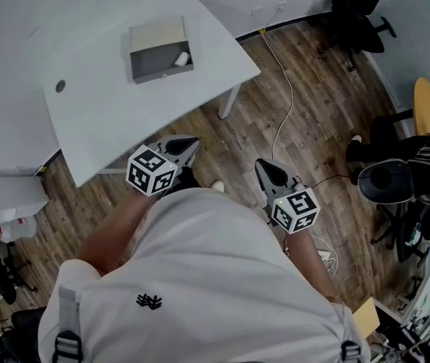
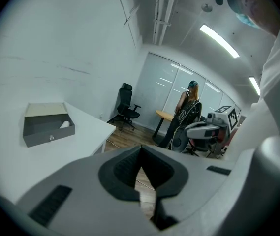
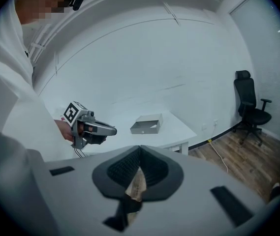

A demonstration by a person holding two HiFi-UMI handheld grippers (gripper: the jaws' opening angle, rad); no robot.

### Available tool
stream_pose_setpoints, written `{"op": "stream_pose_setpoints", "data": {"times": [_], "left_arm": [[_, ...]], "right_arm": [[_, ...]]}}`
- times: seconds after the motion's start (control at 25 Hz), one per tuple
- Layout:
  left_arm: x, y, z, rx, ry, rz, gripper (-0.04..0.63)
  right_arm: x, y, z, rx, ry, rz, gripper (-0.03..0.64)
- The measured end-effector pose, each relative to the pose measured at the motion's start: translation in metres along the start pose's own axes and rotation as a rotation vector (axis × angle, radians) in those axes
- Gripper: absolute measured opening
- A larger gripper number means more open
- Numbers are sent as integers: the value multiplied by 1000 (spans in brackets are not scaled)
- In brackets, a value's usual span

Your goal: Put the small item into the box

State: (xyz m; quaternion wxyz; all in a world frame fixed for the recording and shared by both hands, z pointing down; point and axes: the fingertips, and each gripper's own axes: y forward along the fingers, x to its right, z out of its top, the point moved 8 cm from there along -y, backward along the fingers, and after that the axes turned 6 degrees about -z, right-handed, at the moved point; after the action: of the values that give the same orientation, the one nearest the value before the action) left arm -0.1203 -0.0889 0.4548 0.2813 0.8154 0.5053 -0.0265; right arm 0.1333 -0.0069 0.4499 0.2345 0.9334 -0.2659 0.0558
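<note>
Jaws of left gripper (image 1: 191,144), right gripper (image 1: 263,165) closed, empty; head view shows small item (image 1: 181,58) in box (image 1: 153,73).

We see a room with plain white walls (image 3: 154,58) and a brown floor of wooden planks (image 1: 313,134). A big white bench with white legs (image 1: 109,119) stands in the corner, close to the walls. A thin white cable (image 1: 290,89) runs over the floor beside it. A black office chair on wheels (image 3: 250,107) stands by the wall, well apart from the bench. Further off is a round yellow table top (image 1: 428,104). Tall pale glass panels (image 2: 162,85) fill one wall behind it. Long bright strip lights (image 2: 222,40) shine on the ceiling. A person in dark clothes (image 2: 189,102) stands near the yellow table.
</note>
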Motion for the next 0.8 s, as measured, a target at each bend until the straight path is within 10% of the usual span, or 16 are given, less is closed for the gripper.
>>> {"op": "stream_pose_setpoints", "data": {"times": [0.8], "left_arm": [[6,6,-10,-23,-6,-6,6]], "right_arm": [[-1,-7,-9,-11,-9,-6,6]]}}
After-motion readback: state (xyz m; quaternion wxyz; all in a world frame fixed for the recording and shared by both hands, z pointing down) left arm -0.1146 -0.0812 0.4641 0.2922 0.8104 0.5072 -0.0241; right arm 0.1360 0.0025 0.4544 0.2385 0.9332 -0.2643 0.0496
